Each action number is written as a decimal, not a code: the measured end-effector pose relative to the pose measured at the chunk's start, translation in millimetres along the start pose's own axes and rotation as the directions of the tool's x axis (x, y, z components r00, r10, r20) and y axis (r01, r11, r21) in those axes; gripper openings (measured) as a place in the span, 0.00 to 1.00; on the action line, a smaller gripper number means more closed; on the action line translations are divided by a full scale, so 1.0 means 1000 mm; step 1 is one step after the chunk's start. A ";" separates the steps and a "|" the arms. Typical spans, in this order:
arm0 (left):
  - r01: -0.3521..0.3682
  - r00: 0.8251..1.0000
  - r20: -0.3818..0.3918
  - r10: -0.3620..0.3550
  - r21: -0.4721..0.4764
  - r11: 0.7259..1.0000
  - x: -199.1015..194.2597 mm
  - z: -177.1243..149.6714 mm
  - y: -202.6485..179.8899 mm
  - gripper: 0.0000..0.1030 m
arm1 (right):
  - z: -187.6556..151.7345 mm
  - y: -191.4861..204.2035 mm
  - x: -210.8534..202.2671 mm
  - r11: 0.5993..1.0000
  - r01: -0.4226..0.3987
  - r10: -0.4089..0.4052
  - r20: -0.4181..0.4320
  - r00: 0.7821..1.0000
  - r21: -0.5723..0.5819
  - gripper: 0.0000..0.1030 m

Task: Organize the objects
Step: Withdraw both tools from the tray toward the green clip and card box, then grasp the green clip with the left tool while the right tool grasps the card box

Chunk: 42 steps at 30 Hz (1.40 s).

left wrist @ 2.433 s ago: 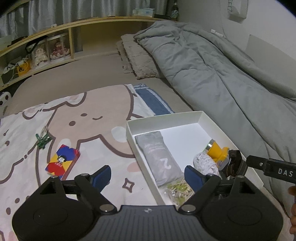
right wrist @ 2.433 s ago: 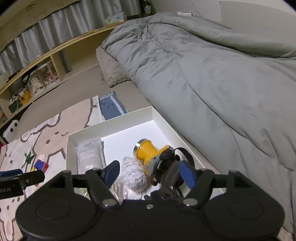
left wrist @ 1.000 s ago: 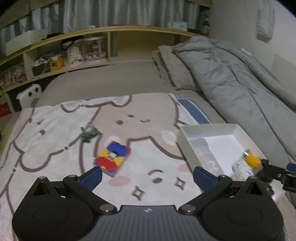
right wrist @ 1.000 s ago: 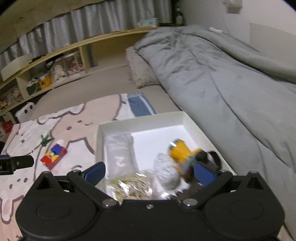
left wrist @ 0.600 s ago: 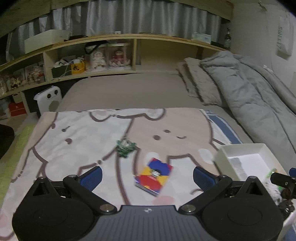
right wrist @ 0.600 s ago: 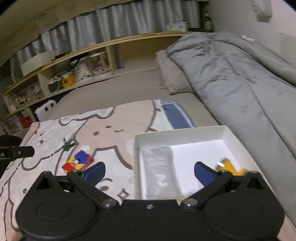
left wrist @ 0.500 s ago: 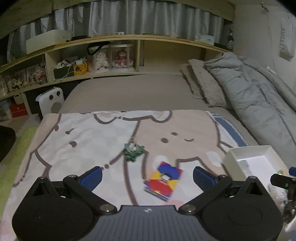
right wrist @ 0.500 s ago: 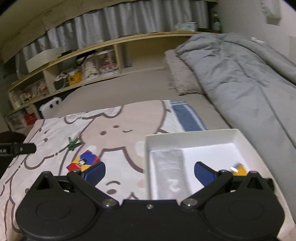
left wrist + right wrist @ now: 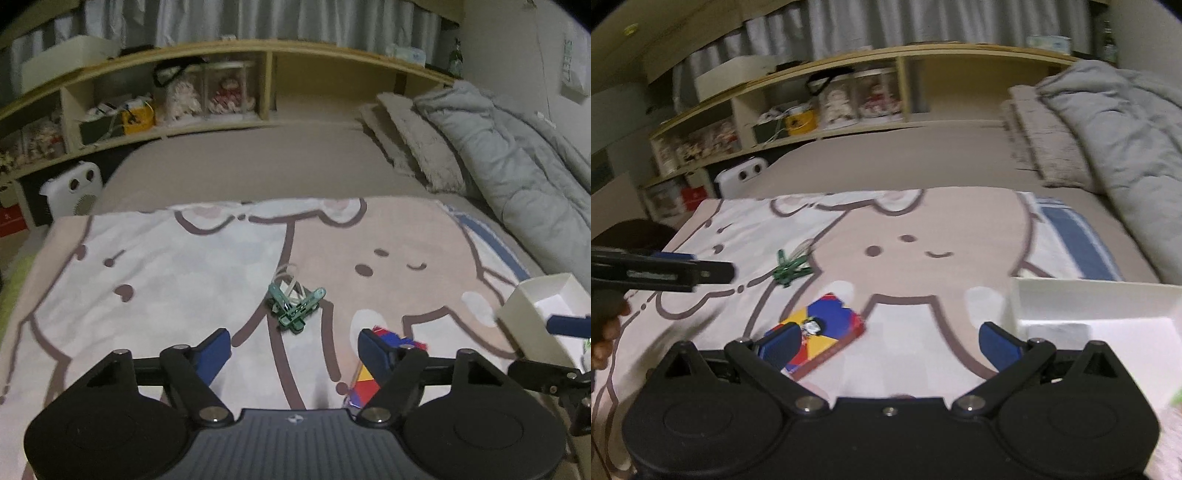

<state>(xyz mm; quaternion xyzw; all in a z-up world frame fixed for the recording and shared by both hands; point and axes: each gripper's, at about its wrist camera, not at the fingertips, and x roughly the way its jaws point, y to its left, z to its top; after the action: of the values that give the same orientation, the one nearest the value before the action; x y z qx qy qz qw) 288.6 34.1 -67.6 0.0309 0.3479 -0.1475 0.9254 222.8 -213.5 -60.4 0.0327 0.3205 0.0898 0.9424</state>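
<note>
left gripper (image 9: 295, 347), jaws just narrowing on nothing, lines up on green clips (image 9: 295, 308) lying on the cartoon blanket (image 9: 166, 266); light, springy, likely best pinched across the bunch. right gripper (image 9: 888, 343) gapes wide beside the colourful box (image 9: 827, 334).

The soft printed cloth blanket (image 9: 184, 280) is seen to be matt and smooth. The small green translucent plastic clips (image 9: 295, 304) are given a slight gloss. The multicoloured card box (image 9: 823, 332) appears smooth and faintly shiny. The white paperboard tray (image 9: 1089, 299) is matt. The grey quilted duvet (image 9: 517, 166) looks puffy, the beige fleecy pillow (image 9: 424, 147) rough. The pale wooden shelf (image 9: 258, 51) is smooth.
</note>
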 end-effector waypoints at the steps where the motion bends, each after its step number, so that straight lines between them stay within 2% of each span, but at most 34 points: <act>1: 0.009 1.000 -0.009 -0.009 0.001 1.000 0.007 -0.001 0.002 0.70 | 0.001 0.002 0.007 1.000 -0.018 0.018 -0.002 1.000 -0.013 1.00; 6: 0.044 0.999 -0.032 -0.044 -0.008 0.999 0.036 -0.002 0.008 0.64 | 0.008 0.014 0.040 0.984 -0.135 0.133 -0.025 0.991 -0.116 1.00; 12: 0.051 0.997 -0.056 -0.050 0.016 0.999 0.066 0.002 0.007 0.60 | 0.011 0.023 0.078 0.929 -0.254 0.234 -0.106 0.967 -0.269 1.00; 17: 0.043 0.997 -0.066 -0.040 0.033 0.999 0.086 0.006 0.008 0.59 | 0.006 0.024 0.103 0.894 -0.322 0.280 -0.172 0.944 -0.312 1.00; 23: 0.019 0.997 -0.072 -0.017 0.035 0.999 0.105 0.008 0.009 0.58 | 0.006 0.024 0.118 0.864 -0.409 0.367 -0.189 0.911 -0.294 1.00; 25: 0.022 0.998 -0.063 -0.020 0.034 0.999 0.106 0.008 0.008 0.52 | 0.007 0.026 0.119 0.842 -0.453 0.400 -0.225 0.888 -0.291 1.00; 26: 0.021 0.998 -0.061 -0.019 0.030 0.999 0.106 0.008 0.009 0.46 | 0.006 0.029 0.119 0.823 -0.482 0.417 -0.257 0.872 -0.300 1.00; 27: 0.019 0.998 -0.057 -0.018 0.026 0.999 0.106 0.008 0.009 0.39 | 0.003 0.033 0.116 0.807 -0.491 0.417 -0.272 0.867 -0.329 1.00; 30: 0.007 0.999 -0.051 -0.005 0.025 1.000 0.106 0.008 0.009 0.31 | -0.005 0.041 0.109 0.768 -0.510 0.414 -0.305 0.857 -0.389 1.00; 33: -0.002 0.999 -0.049 0.004 0.027 1.000 0.102 0.007 0.009 0.30 | -0.005 0.047 0.109 0.787 -0.483 0.389 -0.300 0.871 -0.383 0.99; 36: 0.001 0.999 -0.053 0.001 0.021 1.000 0.098 0.005 0.009 0.30 | -0.005 0.059 0.114 0.806 -0.437 0.342 -0.288 0.894 -0.399 0.98; 39: -0.001 0.999 -0.048 0.001 -0.001 1.000 0.091 0.003 0.011 0.30 | -0.007 0.068 0.118 0.821 -0.386 0.296 -0.266 0.918 -0.420 0.91; 42: -0.011 0.999 -0.043 0.010 -0.025 1.000 0.081 0.000 0.012 0.30 | -0.006 0.066 0.115 0.840 -0.364 0.281 -0.251 0.926 -0.403 0.88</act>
<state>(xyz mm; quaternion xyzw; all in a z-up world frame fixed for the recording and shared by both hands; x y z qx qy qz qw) 350.6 25.2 -121.0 0.0242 0.3694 -0.1375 0.9187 298.6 -126.5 -126.0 -0.1370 0.3661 0.3206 0.8628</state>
